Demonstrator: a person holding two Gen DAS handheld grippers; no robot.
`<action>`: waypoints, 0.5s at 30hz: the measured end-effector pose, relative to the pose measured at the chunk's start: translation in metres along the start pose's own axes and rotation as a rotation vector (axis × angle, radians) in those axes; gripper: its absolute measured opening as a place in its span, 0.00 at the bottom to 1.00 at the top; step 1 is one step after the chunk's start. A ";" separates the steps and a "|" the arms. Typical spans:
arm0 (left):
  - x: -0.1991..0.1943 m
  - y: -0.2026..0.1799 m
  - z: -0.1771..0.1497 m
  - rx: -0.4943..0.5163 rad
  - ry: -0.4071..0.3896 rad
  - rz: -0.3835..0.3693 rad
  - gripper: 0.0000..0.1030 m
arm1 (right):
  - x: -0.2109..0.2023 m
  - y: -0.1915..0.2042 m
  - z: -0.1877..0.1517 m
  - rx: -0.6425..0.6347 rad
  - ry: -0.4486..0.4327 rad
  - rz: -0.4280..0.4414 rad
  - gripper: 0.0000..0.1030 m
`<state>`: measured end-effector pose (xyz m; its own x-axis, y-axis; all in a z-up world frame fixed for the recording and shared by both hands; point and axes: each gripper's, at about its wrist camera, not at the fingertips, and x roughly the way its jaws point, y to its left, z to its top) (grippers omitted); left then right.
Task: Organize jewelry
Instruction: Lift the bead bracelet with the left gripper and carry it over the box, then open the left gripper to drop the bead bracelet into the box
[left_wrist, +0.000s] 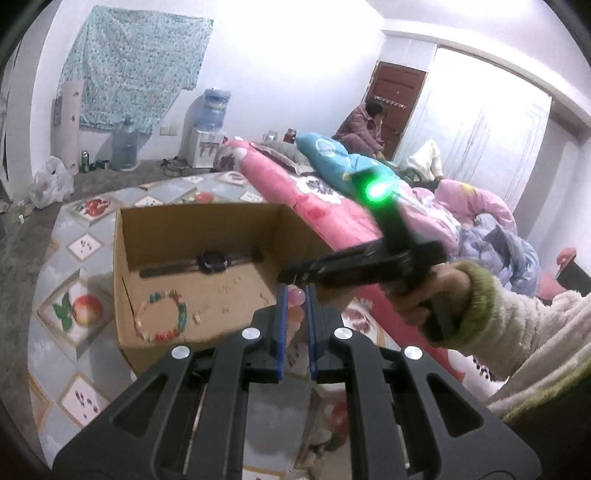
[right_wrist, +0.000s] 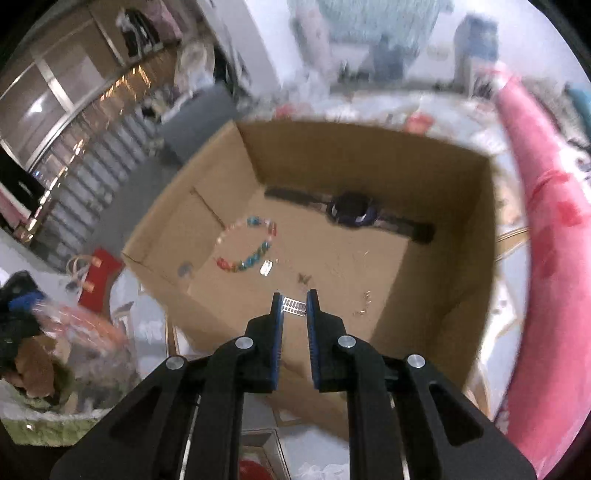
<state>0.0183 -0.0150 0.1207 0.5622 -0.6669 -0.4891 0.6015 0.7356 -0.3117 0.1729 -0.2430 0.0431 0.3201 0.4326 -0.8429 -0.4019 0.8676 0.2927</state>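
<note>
The left gripper (left_wrist: 296, 295) pinched a pink bead (left_wrist: 297, 297) beside the cardboard box (left_wrist: 155, 221); the right gripper (right_wrist: 294, 300), clamping a small silver strip (right_wrist: 294, 307), alone showed the box's near corner.

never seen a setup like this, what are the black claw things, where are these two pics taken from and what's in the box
The black claws are hand-held two-finger grippers, one in each of a person's hands, each with a fisheye camera looking along its blue-padded fingers.

The left gripper is shut on a string of pale pink beads. Its view also shows the person's right hand, in a fluffy cream sleeve, holding the other gripper.

The right gripper looks down into an open brown cardboard box and is shut on a small silvery ridged piece.

In the box lie a multicoloured bead bracelet, a black wristwatch and some small metallic bits. The box stands on a fruit-patterned cloth.
</note>
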 end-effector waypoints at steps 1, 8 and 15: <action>0.004 0.004 0.007 -0.001 0.003 0.001 0.08 | 0.007 -0.001 0.003 0.003 0.024 -0.006 0.12; 0.048 0.041 0.040 -0.027 0.112 0.034 0.08 | 0.038 -0.011 0.024 0.012 0.138 -0.042 0.13; 0.088 0.058 0.055 0.007 0.206 0.056 0.08 | 0.013 -0.027 0.024 0.063 0.044 0.005 0.13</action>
<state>0.1337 -0.0375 0.1043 0.4673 -0.5864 -0.6616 0.5770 0.7693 -0.2744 0.2078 -0.2548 0.0354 0.2796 0.4270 -0.8600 -0.3478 0.8799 0.3238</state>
